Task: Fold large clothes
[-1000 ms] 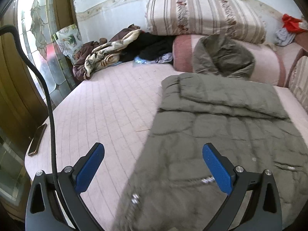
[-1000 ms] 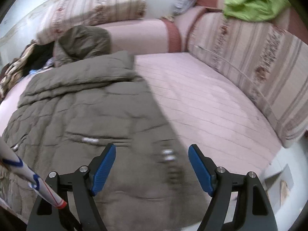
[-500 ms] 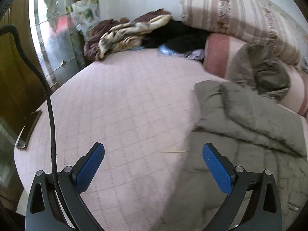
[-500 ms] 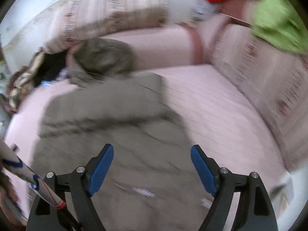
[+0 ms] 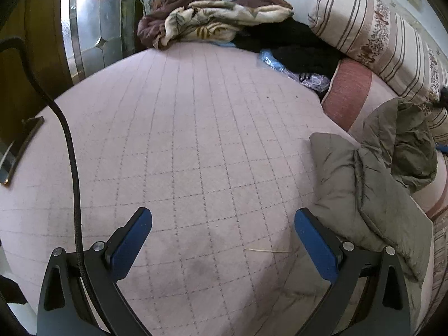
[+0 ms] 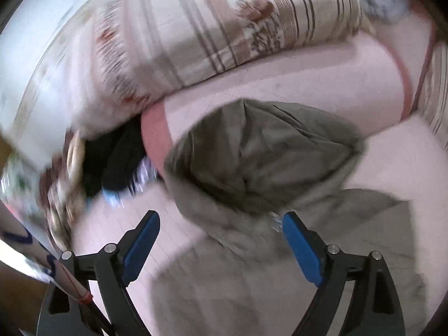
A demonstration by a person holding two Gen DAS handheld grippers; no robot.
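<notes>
My left wrist cam sits low over the pink bed cover [image 5: 196, 140], facing the clothes pile [image 5: 212, 16] by the wall, olive coat [image 5: 369, 184] at its right edge. My right wrist cam is closer in, blurred, facing the coat's hood [image 6: 260, 151] against the striped bolster [image 6: 212, 28]. Both share the coat, bolster and the dark clothes.

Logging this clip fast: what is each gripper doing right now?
Left gripper: open, holding nothing, over the bed cover.
Right gripper: open, holding nothing, above the olive jacket.
</notes>
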